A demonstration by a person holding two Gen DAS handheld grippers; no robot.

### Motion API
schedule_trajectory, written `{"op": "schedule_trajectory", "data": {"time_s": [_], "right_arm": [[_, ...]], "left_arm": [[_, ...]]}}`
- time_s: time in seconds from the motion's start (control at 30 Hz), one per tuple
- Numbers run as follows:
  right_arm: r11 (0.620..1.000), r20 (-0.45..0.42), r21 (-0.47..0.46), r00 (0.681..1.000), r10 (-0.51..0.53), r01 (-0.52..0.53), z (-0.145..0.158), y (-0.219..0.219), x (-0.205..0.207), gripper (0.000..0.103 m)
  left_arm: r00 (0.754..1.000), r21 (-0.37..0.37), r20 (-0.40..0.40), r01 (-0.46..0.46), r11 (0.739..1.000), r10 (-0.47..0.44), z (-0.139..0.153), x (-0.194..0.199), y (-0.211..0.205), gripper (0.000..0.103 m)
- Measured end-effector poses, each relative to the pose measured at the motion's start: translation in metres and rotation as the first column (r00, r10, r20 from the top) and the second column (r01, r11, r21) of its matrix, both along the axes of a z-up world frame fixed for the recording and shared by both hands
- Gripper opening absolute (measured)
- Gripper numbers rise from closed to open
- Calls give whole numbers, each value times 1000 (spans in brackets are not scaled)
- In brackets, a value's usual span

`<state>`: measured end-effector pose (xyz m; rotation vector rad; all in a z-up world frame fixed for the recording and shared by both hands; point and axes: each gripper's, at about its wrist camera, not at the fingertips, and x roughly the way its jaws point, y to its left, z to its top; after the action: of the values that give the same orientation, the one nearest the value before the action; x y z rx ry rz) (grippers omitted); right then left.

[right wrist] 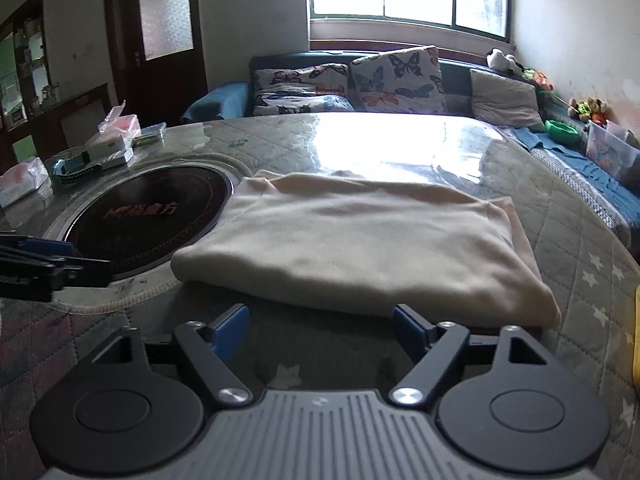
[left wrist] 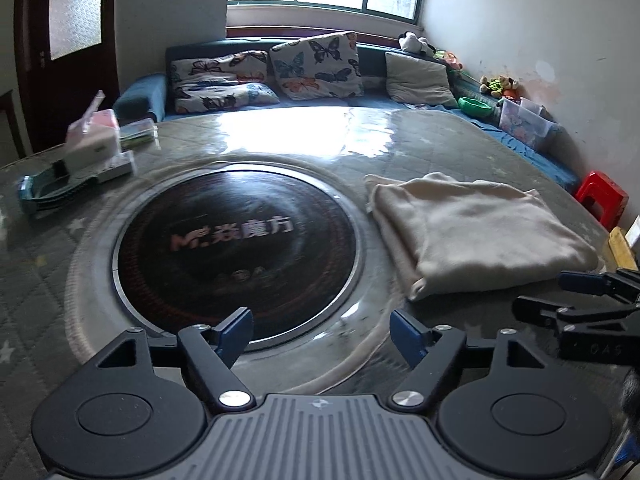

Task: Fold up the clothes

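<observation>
A cream garment lies folded into a flat rectangle on the round table; in the left wrist view it sits to the right of the black heater disc. My left gripper is open and empty, low over the near rim of the disc, left of the garment. My right gripper is open and empty, just in front of the garment's near folded edge, apart from it. The right gripper also shows at the right edge of the left wrist view, and the left gripper at the left edge of the right wrist view.
A black round heater disc is set in the quilted table top. Tissue boxes and small items stand at the far left. A blue sofa with butterfly cushions lies behind. A red stool stands at the right.
</observation>
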<state>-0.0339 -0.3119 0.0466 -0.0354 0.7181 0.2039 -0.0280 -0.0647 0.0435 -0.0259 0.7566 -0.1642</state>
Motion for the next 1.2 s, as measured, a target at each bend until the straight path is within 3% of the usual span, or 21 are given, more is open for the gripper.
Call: {"op": "schedule_trajectory", "data": {"time_s": [0.2,0.53,1.2], "right_arm": [[1000,-10,-13,1000,-5,5,-6,3,-4,84],[999,-14,-32,1000,-18,18,-14,9,-5,92],[998,-11,-29,998,-62,62,-18,-2,-2,101]], "left_arm": [[1000,41,17,-25,999,24,-4,-15,18,86],[998,40,49,-44,998,42,-10,-33,34,103],[998,41,59,-23,999,21,-14,-39,20,103]]}}
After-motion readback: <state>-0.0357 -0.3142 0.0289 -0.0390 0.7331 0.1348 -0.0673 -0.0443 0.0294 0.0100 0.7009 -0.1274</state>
